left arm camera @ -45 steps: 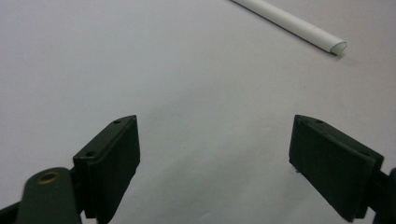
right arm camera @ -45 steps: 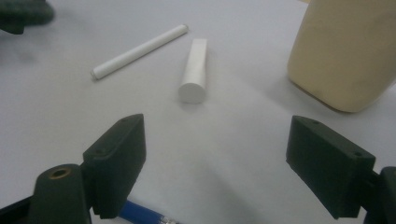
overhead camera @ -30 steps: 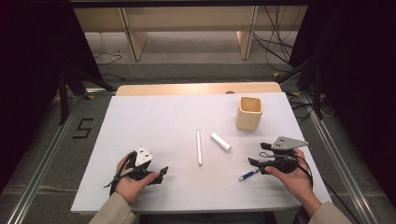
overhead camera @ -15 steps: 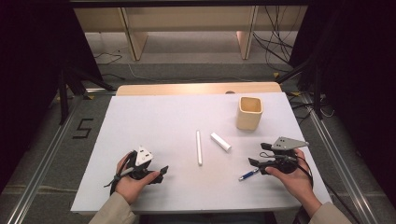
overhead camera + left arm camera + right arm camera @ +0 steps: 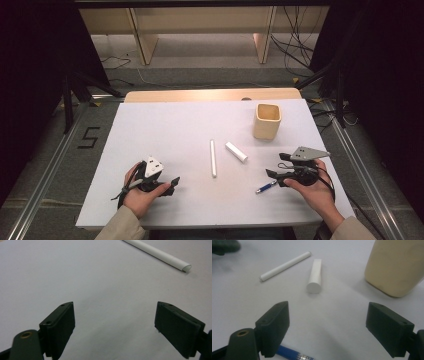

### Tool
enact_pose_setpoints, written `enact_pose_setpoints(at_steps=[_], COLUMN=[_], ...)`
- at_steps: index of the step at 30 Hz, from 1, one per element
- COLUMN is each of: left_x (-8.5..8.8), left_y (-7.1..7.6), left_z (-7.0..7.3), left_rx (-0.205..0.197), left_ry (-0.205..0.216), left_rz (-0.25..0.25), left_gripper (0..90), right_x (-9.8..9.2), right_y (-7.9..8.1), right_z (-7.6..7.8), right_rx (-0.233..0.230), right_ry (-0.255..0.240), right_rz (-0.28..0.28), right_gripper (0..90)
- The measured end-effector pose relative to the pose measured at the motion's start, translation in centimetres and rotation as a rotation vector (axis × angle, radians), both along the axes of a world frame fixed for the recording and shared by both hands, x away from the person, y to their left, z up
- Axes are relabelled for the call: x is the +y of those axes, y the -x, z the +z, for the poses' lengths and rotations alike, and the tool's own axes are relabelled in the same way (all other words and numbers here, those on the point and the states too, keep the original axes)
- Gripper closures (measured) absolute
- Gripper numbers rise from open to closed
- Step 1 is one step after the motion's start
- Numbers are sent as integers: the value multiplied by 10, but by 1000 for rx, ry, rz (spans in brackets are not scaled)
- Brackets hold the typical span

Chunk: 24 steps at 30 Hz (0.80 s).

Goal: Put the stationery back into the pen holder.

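Blue pen (image 5: 266, 187) lies lower right of the frame, just left of the right gripper (image 5: 274, 177), slanted up-right; both grippers' fingers wide open, holding nothing.

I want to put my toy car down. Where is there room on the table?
The white table is bare behind the left gripper, left of the long white stick. It is crowded between the short white stick, beige cup and blue pen.
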State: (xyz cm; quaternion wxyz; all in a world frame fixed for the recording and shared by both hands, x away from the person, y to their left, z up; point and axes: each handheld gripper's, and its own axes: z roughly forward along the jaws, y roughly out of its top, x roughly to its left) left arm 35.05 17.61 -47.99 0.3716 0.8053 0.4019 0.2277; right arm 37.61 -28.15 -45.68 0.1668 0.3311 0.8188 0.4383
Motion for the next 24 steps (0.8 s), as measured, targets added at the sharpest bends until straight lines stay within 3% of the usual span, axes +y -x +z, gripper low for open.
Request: enact_pose_setpoints(at_steps=[19, 24], left_x=[-3, -3], left_y=[0, 0], left_z=[2, 2], left_rx=[-8, -10], left_ry=[-6, -3], left_rz=[1, 4], left_gripper=[164, 164], right_x=[-4, -4], right_y=[1, -1], right_z=[1, 4], right_rx=[-14, -16], right_ry=[10, 31], right_rz=[-14, -11], right_gripper=[199, 237])
